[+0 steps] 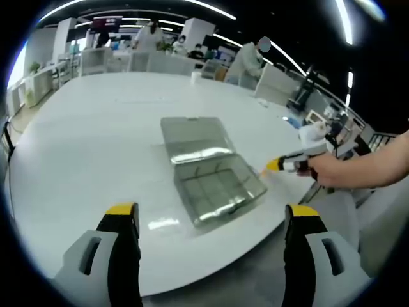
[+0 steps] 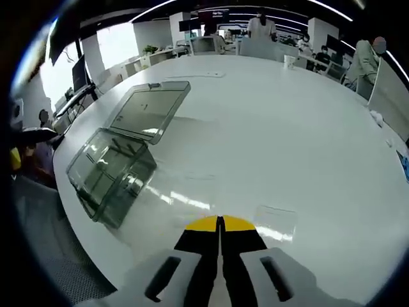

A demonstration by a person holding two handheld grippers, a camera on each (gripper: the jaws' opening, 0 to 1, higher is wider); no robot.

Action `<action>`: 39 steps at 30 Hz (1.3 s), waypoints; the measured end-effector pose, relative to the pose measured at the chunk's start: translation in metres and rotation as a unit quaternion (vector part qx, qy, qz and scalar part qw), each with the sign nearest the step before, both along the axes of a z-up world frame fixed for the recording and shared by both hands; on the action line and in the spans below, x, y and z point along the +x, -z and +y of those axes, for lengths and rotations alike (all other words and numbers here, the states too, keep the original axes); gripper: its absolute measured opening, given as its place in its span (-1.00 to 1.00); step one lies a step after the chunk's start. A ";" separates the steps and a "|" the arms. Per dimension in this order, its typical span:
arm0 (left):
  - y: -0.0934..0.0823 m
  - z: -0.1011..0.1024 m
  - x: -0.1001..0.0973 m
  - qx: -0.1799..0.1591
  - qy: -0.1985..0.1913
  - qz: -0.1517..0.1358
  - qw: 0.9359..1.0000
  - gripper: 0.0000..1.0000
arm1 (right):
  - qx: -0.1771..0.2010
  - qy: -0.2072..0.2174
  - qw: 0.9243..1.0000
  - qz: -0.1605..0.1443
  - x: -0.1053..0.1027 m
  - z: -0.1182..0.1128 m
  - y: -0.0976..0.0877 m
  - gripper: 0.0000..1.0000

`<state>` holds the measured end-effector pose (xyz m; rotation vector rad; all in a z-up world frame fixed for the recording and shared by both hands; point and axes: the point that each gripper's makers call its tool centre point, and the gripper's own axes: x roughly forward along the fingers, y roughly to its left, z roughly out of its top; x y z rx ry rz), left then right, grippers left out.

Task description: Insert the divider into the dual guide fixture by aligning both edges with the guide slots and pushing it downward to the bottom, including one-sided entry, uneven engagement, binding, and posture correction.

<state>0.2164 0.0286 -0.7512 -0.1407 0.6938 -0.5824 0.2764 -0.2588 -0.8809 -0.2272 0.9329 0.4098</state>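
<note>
In the left gripper view, the left gripper (image 1: 212,220) is hovering over the near edge of the white table (image 1: 83,147), its yellow-tipped jaws standing wide apart and holding nothing. Between and beyond them, the clear plastic fixture box (image 1: 217,185) is lying near that edge with its lid (image 1: 192,135) folded open flat on the tabletop behind it. Further right, a hand (image 1: 339,169) is bringing the right gripper in over the table's right edge. In the right gripper view, the fixture box (image 2: 112,169) is sitting at the table's left edge, while the right gripper (image 2: 220,224) is showing its jaws pressed together, empty. No divider can be made out.
</note>
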 end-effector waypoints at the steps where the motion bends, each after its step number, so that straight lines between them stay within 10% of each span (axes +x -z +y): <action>1: 0.000 0.000 0.000 0.001 0.001 -0.001 1.000 0.84 | 0.014 0.026 0.999 -0.014 0.006 -0.003 -0.003 -1.00; 39: -0.005 0.004 0.001 0.002 -0.003 -0.007 1.000 0.84 | 0.018 -0.027 0.999 0.011 -0.004 0.044 -0.011 -0.19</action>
